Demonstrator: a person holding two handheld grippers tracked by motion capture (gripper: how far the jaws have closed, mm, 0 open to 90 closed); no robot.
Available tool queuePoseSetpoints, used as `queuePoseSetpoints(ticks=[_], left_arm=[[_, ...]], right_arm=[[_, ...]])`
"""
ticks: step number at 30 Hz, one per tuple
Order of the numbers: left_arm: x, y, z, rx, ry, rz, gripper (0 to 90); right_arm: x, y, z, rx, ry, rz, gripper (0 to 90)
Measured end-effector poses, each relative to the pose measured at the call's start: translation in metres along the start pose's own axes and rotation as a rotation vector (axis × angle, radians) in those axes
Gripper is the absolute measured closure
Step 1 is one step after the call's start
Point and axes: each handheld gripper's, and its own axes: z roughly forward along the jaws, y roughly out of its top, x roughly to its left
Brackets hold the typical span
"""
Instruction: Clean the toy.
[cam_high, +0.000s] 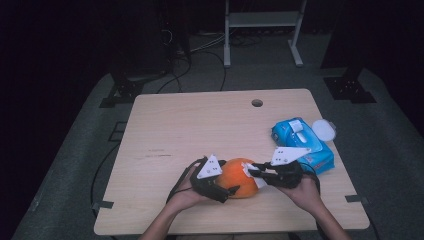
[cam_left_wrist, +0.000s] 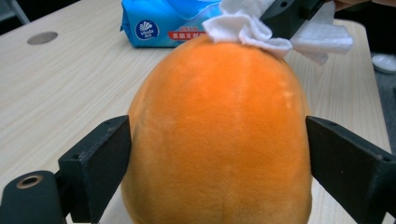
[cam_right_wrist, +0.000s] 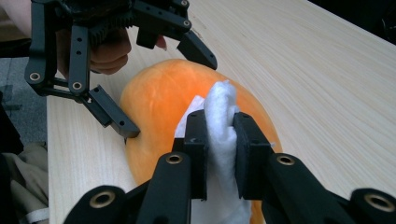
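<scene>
Table (cam_high: 200, 125): light wood top with a round cable hole (cam_high: 257, 103) toward 12 o'clock; its surface runs under everything in both gripper views (cam_left_wrist: 70, 84) (cam_right_wrist: 327, 84).

Orange fruit (cam_high: 239, 178): large, rounded, matte orange, lying on the table near the front edge, about 6 o'clock from the table's centre. It stands close and central in the left gripper view (cam_left_wrist: 219, 135); in the right gripper view (cam_right_wrist: 163, 107) it lies beyond the pinched wipe.

Wipes pack (cam_high: 302, 144): blue soft pack, at 2 o'clock from the fruit, its flap open with the white lid (cam_high: 324, 129) turned out to the right. Its printed end shows at 11 o'clock in the left gripper view (cam_left_wrist: 163, 23).

Left gripper (cam_high: 222, 186): at 9 o'clock of the fruit, held in the person's left hand (cam_high: 187, 195). Jaws apart, one on each flank of the fruit; the left gripper view puts the left jaw right at the skin and the right jaw just beside it, and contact cannot be told. In the right gripper view (cam_right_wrist: 173, 98) the two tips straddle the fruit's far end.

Right gripper (cam_high: 255, 172): at 3 o'clock of the fruit, held in the right hand (cam_high: 305, 192). Jaws clamped on the wipe (cam_right_wrist: 219, 135).

White wipe (cam_right_wrist: 222, 116): folded and bunched, pinched upright between the right jaws, pressed on the fruit's top. It shows crumpled at 12 o'clock in the left gripper view (cam_left_wrist: 243, 28) and as a small white patch in the high view (cam_high: 250, 171).
</scene>
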Motion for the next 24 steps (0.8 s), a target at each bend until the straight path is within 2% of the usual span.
queuePoseSetpoints(ticks=[4,6,8,9,10,13,14,15,17,20,24], left_arm=[[-0.01,0.006,-0.001,-0.006,0.01,0.067,22.3],[-0.018,0.011,0.001,-0.003,-0.004,0.123,23.4],[-0.023,0.013,0.002,0.006,-0.016,0.156,22.8],[-0.022,0.012,0.002,0.007,-0.015,0.154,20.5],[-0.018,0.011,0.002,-0.001,-0.021,0.126,18.0],[-0.009,0.005,0.002,-0.011,-0.027,0.043,9.3],[-0.008,0.005,0.003,-0.004,-0.033,0.028,8.3],[-0.007,0.003,0.003,0.006,-0.038,0.027,8.5],[-0.009,0.003,0.004,-0.004,-0.049,0.037,16.4],[-0.013,0.007,0.003,-0.003,-0.036,0.054,24.4],[-0.021,0.012,0.003,0.008,-0.03,0.099,26.1]], right_arm=[[0.007,0.008,-0.003,-0.015,0.004,-0.013,76.4],[0.017,0.017,-0.002,-0.034,0.023,-0.045,76.4],[0.024,0.023,0.001,-0.026,0.027,-0.078,76.4],[0.026,0.024,0.002,-0.012,0.024,-0.097,76.5],[0.025,0.023,0.003,-0.005,0.02,-0.102,76.5],[0.017,0.015,0.003,0.003,0.01,-0.068,76.6],[0.014,0.012,0.002,0.002,0.003,-0.056,76.6],[0.013,0.011,0.0,0.003,-0.007,-0.052,76.6],[0.008,0.01,-0.004,0.007,-0.022,-0.043,76.6],[0.011,0.012,-0.005,0.002,-0.022,-0.045,76.5],[0.024,0.02,-0.001,-0.019,0.029,-0.074,76.5]])
